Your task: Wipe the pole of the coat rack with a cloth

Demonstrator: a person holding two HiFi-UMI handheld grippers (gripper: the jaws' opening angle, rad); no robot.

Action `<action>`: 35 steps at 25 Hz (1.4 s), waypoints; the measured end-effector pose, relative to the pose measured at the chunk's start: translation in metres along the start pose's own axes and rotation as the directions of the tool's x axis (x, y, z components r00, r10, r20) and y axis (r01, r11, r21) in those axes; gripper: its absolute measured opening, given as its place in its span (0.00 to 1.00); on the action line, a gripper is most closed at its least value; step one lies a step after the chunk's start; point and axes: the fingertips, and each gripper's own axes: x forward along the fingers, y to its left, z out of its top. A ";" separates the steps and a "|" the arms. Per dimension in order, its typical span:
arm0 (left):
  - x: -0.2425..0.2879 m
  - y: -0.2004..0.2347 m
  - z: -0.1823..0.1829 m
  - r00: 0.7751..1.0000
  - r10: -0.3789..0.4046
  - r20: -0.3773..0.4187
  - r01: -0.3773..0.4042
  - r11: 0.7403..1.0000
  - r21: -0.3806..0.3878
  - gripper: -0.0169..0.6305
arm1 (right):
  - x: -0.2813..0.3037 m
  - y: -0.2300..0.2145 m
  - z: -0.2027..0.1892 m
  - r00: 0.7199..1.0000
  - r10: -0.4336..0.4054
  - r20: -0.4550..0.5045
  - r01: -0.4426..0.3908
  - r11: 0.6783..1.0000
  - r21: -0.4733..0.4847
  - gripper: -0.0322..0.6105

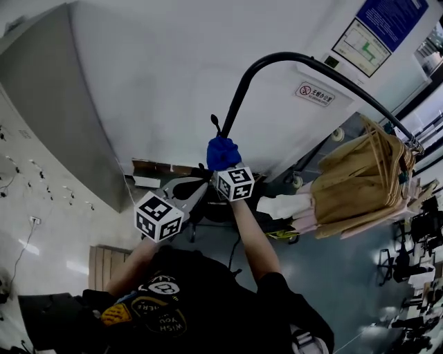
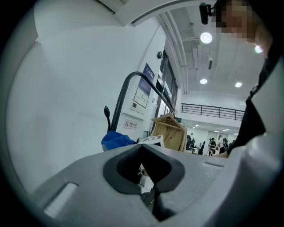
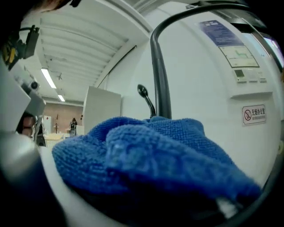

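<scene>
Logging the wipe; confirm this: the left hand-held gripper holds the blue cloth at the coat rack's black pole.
Not the left: the right hand-held gripper holds the blue cloth at the coat rack's black pole, as the right gripper view shows.

Shirt print: "WISH YOU" is made out, upside down, on the black shirt (image 1: 166, 321); the smaller words around it are not legible.
Wall sign (image 1: 314, 92): a red prohibition circle is shown beside a line of characters too small to be read.
Blue poster (image 1: 391, 17): white text is carried, illegible.
Chart notice (image 1: 361, 45): the lines are unreadable.
</scene>
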 end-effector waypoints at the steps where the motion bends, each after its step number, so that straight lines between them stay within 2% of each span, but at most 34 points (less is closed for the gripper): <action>1: -0.002 0.001 -0.001 1.000 0.003 0.000 -0.003 1.000 -0.002 0.03 | 0.002 0.001 -0.008 0.999 0.006 -0.035 -0.007 1.000 -0.011 0.06; 3: -0.004 0.004 -0.001 1.000 0.007 0.003 -0.007 1.000 -0.007 0.03 | 0.003 0.003 0.001 0.997 0.034 -0.067 -0.037 0.999 -0.039 0.06; 5: -0.006 0.006 -0.002 1.000 0.013 0.009 -0.013 1.000 -0.010 0.03 | 0.001 0.005 0.040 0.998 0.065 -0.027 -0.067 0.994 -0.084 0.06; 8: -0.007 0.009 0.002 1.000 0.020 0.015 -0.020 1.000 -0.004 0.03 | -0.011 0.006 0.140 0.985 0.111 0.130 -0.090 0.983 -0.162 0.06; 10: -0.005 0.011 0.008 1.000 0.019 0.014 -0.019 1.000 0.021 0.03 | -0.025 0.002 0.215 0.960 0.127 0.249 -0.074 0.975 -0.210 0.06; 13: -0.001 0.018 0.031 0.999 0.034 0.027 -0.036 0.994 0.102 0.03 | -0.054 -0.017 0.310 0.907 0.112 0.407 -0.016 0.972 -0.233 0.06; 15: -0.001 0.023 0.052 0.997 0.046 0.057 -0.054 0.987 0.153 0.03 | -0.076 -0.036 0.352 0.867 0.057 0.495 0.057 0.976 -0.212 0.06; 17: -0.004 0.027 0.070 0.995 0.054 0.088 -0.069 0.981 0.179 0.03 | -0.106 -0.066 0.381 0.802 -0.067 0.594 0.176 0.976 -0.128 0.06; 19: -0.006 0.027 0.081 0.993 0.056 0.109 -0.076 0.979 0.189 0.03 | -0.136 -0.098 0.395 0.711 -0.205 0.673 0.259 0.966 0.021 0.06; 20: -0.007 0.026 0.084 0.992 0.054 0.112 -0.075 0.979 0.192 0.03 | -0.144 -0.106 0.397 0.684 -0.243 0.688 0.269 0.960 0.073 0.06; 21: -0.007 0.025 0.085 0.992 0.050 0.112 -0.071 0.979 0.193 0.03 | -0.144 -0.107 0.397 0.680 -0.253 0.688 0.270 0.959 0.086 0.06; 22: -0.007 0.023 0.086 0.993 0.045 0.111 -0.066 0.979 0.193 0.03 | -0.136 -0.099 0.393 0.700 -0.234 0.674 0.269 0.962 0.055 0.06; 23: -0.006 0.021 0.086 0.993 0.039 0.109 -0.060 0.980 0.190 0.03 | -0.121 -0.084 0.388 0.739 -0.190 0.646 0.259 0.966 -0.013 0.06; 25: -0.003 0.018 0.083 0.994 0.025 0.105 -0.044 0.983 0.181 0.03 | -0.083 -0.043 0.366 0.837 -0.054 0.544 0.179 0.967 -0.180 0.06; 26: -0.001 0.016 0.080 0.995 0.019 0.102 -0.036 0.984 0.175 0.03 | -0.065 -0.025 0.349 0.874 0.000 0.486 0.130 0.963 -0.234 0.06; 27: 0.001 0.015 0.077 0.995 0.013 0.098 -0.030 0.985 0.170 0.03 | -0.053 -0.013 0.329 0.896 0.025 0.442 0.102 0.959 -0.263 0.06; 29: 0.004 0.013 0.072 0.995 0.010 0.094 -0.025 0.987 0.157 0.03 | -0.039 -0.003 0.278 0.922 0.009 0.386 0.101 0.959 -0.265 0.06; 31: 0.003 0.014 0.069 0.996 0.013 0.093 -0.026 0.989 0.146 0.03 | -0.028 -0.001 0.207 0.957 -0.006 0.289 0.076 0.970 -0.230 0.06; 33: 0.001 0.016 0.067 0.996 0.019 0.092 -0.032 0.990 0.140 0.03 | -0.014 0.000 0.122 0.992 -0.002 0.124 0.028 0.977 -0.211 0.06; 35: -0.003 0.021 0.065 0.995 0.030 0.094 -0.042 0.991 0.130 0.03 | -0.004 0.001 0.040 0.998 -0.007 -0.059 -0.007 0.975 -0.223 0.06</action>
